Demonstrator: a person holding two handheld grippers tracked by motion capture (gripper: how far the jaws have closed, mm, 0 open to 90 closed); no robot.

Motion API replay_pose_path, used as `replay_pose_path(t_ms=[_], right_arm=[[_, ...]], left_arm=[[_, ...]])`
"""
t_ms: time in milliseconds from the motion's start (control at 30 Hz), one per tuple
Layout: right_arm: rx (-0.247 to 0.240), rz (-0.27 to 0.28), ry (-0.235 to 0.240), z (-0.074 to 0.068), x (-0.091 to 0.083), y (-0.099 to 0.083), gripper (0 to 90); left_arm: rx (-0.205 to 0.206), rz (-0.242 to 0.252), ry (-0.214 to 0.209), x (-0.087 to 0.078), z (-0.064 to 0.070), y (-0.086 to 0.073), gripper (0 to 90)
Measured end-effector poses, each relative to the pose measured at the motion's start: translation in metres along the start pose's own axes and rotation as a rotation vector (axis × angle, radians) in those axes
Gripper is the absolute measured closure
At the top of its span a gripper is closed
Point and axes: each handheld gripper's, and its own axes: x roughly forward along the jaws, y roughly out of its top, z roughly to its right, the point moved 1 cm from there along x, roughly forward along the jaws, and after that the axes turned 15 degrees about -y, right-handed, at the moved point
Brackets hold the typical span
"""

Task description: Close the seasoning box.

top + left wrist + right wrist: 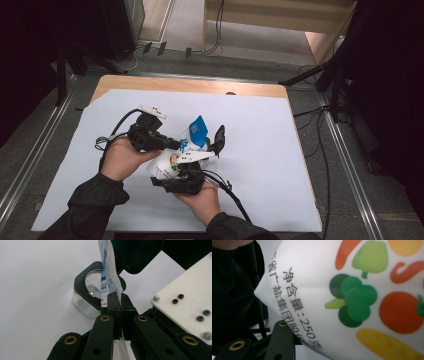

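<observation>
I see a white pouch [172, 162] with blue print and cartoon vegetables, held up off the paper near the table's middle, blue top corner tilted toward the far right, body crumpled.

Black grippers, brass rivets, dark sleeves [97, 196]

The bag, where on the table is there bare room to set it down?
The white sheet lies bare right of the right gripper, and along the far edge beyond the bag. Crowded: the middle, where the left gripper and a clear container sit.
</observation>
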Motion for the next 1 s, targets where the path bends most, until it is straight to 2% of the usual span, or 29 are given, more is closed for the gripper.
replay_pose_path(t_ms=[200, 367, 500, 700, 833, 1000], right_arm=[[0.018, 0.019, 0.024, 0.0003, -0.0027, 0.003, 59.0], [0.055, 0.023, 0.048, 0.0004, -0.0042, 0.0041, 59.1], [0.064, 0.024, 0.054, -0.0001, -0.0042, 0.0046, 58.9], [0.048, 0.018, 0.051, -0.0026, -0.0035, 0.005, 57.0], [0.031, 0.012, 0.043, -0.0042, -0.0021, 0.0043, 55.1], [0.026, 0.012, 0.029, -0.0029, -0.0024, 0.0046, 57.8]], left_arm=[[0.0, 0.021, -0.014, -0.0016, 0.0007, 0.0006, 89.6], [-0.004, 0.027, -0.03, -0.0022, 0.0004, 0.0004, 87.9], [0.0, 0.024, -0.014, -0.0021, 0.0012, 0.0005, 89.2], [0.008, 0.017, 0.012, -0.0025, 0.0033, 0.0005, 90.0], [0.012, 0.018, 0.011, -0.0019, 0.0035, 0.0005, 90.0], [0.018, 0.021, 0.016, -0.0018, 0.0029, 0.0005, 90.0]])
